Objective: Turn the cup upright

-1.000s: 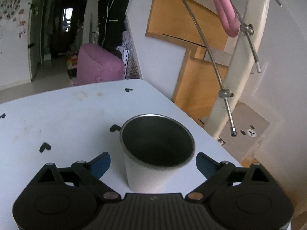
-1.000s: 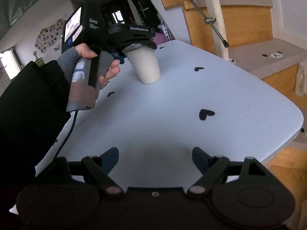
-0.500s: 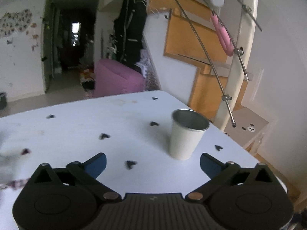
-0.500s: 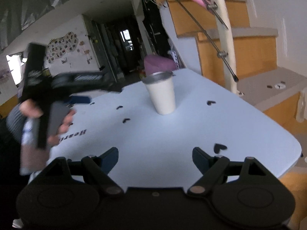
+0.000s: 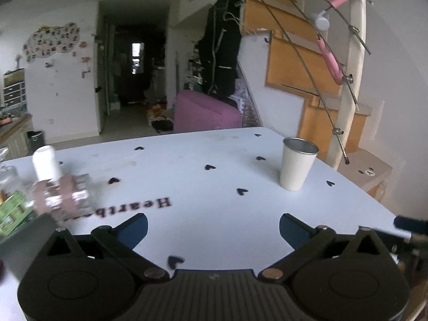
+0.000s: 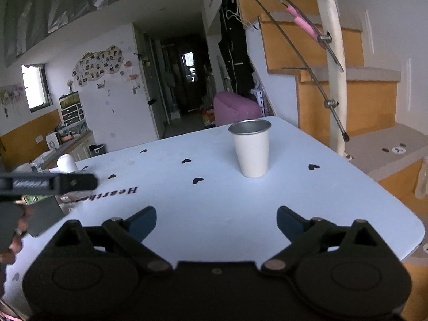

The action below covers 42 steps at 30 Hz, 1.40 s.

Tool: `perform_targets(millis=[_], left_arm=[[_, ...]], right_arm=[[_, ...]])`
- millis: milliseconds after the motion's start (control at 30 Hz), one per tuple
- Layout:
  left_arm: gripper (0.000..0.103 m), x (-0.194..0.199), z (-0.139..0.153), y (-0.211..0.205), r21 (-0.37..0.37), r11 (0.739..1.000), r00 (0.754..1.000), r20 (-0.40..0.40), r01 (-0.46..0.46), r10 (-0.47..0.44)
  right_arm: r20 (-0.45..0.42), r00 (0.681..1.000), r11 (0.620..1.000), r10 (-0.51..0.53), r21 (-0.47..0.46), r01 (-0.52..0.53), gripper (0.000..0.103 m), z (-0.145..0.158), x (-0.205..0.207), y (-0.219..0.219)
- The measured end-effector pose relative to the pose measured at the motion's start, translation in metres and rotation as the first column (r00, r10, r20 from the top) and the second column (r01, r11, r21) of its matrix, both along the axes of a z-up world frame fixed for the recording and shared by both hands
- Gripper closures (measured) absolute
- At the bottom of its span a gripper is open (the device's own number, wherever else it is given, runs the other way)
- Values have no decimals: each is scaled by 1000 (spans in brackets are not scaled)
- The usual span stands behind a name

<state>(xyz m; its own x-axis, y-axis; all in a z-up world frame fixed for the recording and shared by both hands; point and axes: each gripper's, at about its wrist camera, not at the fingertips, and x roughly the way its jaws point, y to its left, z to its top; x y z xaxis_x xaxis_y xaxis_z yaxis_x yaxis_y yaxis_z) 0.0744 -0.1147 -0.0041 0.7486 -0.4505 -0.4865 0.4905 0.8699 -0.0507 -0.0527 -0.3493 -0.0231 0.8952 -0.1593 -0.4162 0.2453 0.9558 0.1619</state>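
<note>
1. The table (image 5: 214, 192) is pale blue-white, scattered with small black heart marks and printed with the word "Heartbeat" partly in view; it runs out ahead of both grippers and ends in a rounded corner to the right of the right gripper (image 6: 216, 220).
2. Beyond the far edge lie a dark hallway (image 6: 187, 80), a pink pouf (image 5: 206, 112) and a wall of pinned photos (image 6: 97, 65); a wooden staircase (image 6: 347, 93) with a white post and wire rails rises ahead and to the right.
3. The cup (image 6: 251, 148), white outside and metal inside, stands upright with its mouth up, ahead of the right gripper and a little right of its centre line, well apart from its fingers.
4. From the left gripper (image 5: 213, 230) the cup (image 5: 297, 163) sits ahead and well to the right, nothing between.
5. Both grippers are spread wide and hold nothing.
6. Ahead-left of the left gripper stand a blurred clear jar with a pink label (image 5: 62, 198) and a white bottle (image 5: 46, 161).
</note>
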Motion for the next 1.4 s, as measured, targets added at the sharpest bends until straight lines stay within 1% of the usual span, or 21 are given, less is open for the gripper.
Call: perform_targets(millis=[133, 300, 500, 600, 733, 1400], left_arm=[[0, -18, -6, 13, 26, 998, 998, 28, -50, 49], [0, -38, -10, 18, 50, 997, 997, 55, -65, 62], [0, -53, -10, 22, 26, 997, 995, 64, -75, 73], [0, -57, -10, 22, 28, 996, 995, 65, -81, 79], [0, -59, -11, 23, 33, 995, 993, 67, -96, 94], [0, -60, -12, 22, 40, 994, 993, 66, -103, 101]], right_arm=[[17, 1000, 998, -24, -55, 25, 2, 4, -7, 7], [24, 999, 992, -48, -119, 51, 0, 5, -16, 16], [16, 998, 989, -59, -135, 61, 0, 3, -21, 22], [13, 998, 987, -61, -149, 62, 0, 4, -22, 27], [18, 998, 985, -61, -159, 63, 0, 5, -25, 30], [13, 997, 982, -78, -169, 79, 0, 6, -31, 30]])
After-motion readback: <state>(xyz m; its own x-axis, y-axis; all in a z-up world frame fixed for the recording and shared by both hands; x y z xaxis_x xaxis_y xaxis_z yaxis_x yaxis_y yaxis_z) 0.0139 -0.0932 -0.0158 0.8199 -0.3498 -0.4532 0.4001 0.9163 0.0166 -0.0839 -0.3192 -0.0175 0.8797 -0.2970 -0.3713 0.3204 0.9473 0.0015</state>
